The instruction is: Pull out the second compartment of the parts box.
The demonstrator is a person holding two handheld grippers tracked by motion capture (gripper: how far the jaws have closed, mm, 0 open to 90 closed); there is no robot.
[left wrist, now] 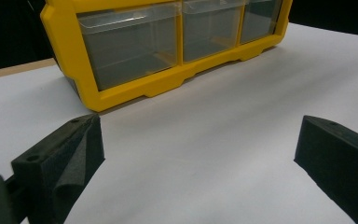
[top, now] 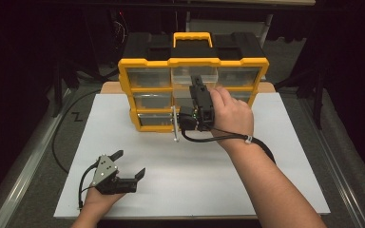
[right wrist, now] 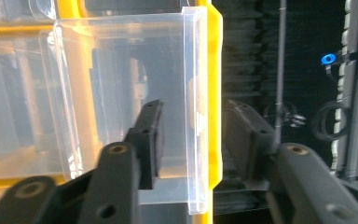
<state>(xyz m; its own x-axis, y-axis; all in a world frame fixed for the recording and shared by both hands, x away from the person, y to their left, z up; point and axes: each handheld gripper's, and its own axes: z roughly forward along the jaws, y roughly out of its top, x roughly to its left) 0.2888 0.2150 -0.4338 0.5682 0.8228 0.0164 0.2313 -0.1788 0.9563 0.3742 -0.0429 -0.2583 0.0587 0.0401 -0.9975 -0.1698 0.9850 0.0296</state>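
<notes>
We brought the right gripper point(top: 196, 81) up to the yellow-framed plastic organiser cabinet point(top: 193, 61) at the far edge of the white table sheet point(top: 247, 175), its jaws partly open and straddling the front wall of the clear plastic drawer point(top: 194, 75) in the middle of the top row, pads not visibly pressing it. The left gripper point(top: 129, 164) rested wide open and empty near the sheet's front edge, well apart from the cabinet. We judged that a pull with so loose a hold could let the thin wall slip out, or, if off-line, jam the drawer and drag the cabinet forward.
</notes>
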